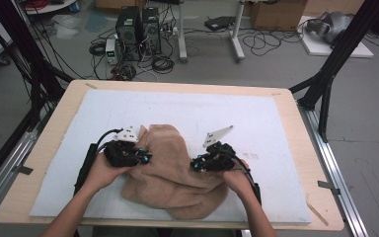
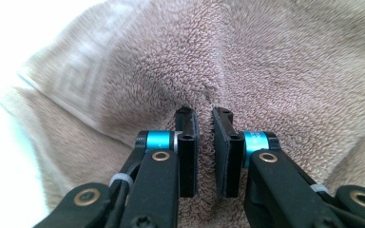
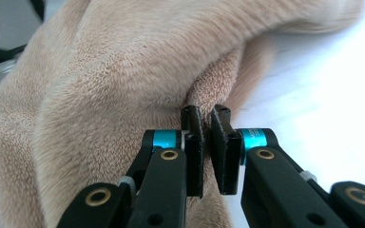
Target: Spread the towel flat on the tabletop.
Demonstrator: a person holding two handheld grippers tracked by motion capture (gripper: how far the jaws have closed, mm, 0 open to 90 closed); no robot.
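Tan towel point(image 1: 172, 173) bunched mid-mat, long axis slanting toward near edge; left gripper point(image 1: 145, 157) pinches fold at its left flank, right gripper point(image 1: 196, 165) clamps right-side ridge, jaws facing inward, towel between them

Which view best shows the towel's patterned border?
The left gripper view: the towel fills it, and the pale woven border runs across its upper left. The high view shows the towel crumpled, the border unreadable. The right gripper view shows plain pile.

Lab: floor computers point(image 1: 138, 32), tangled cables point(image 1: 158, 61)
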